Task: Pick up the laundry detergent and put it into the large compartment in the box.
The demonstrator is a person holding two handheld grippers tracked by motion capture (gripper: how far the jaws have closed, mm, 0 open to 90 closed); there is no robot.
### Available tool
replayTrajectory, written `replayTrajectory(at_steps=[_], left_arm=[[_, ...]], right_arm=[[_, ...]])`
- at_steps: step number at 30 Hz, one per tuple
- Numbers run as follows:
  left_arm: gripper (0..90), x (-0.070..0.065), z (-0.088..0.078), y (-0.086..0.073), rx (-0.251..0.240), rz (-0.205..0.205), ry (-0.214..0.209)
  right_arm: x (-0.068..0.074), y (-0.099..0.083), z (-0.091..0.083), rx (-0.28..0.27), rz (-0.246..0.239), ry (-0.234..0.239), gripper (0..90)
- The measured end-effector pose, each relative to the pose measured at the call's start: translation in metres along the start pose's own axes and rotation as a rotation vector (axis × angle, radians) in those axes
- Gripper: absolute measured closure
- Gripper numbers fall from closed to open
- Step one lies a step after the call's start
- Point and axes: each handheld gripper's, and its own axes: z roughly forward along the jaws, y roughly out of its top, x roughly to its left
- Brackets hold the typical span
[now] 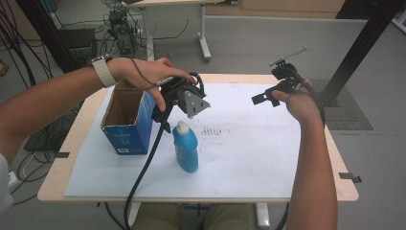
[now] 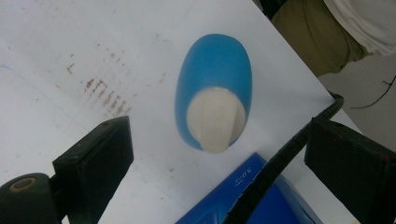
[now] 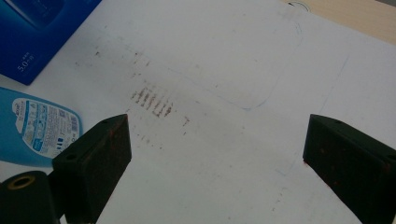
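— Where's the bottle [image 1: 186,148]?

— Standing upright on the white sheet [image 1: 249,158], just beside the open blue box [image 1: 125,125], on its right. Blue body, white cap.

— And the left gripper [image 1: 165,120]?

— It hangs right above the bottle, between it and the box. In the left gripper view its jaws are spread wide, with the cap between them and lower down, nothing touching. Its cable [image 2: 275,163] crosses in front of the right jaw.

— The right gripper [image 1: 262,98]?

— Held up over the far right part of the sheet, well apart from the bottle. Jaws spread too, bare paper between them, with some brownish smudges [image 3: 152,102] on it.

— Anything in the box?

— Can't tell from here; it looks open at the top, cardboard inside.

— The table [image 1: 62,182]?

— Light wood, the sheet covers most of it.
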Motion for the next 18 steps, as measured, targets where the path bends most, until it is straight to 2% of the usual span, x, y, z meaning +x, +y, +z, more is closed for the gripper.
replayTrajectory(at_steps=[18], left_arm=[[8.1,-0.0035,0.0061,-0.0059,-0.017,-0.012,0.012]], right_arm=[[-0.0014,-0.0025,0.0011,0.002,0.007,0.003,7.7]])
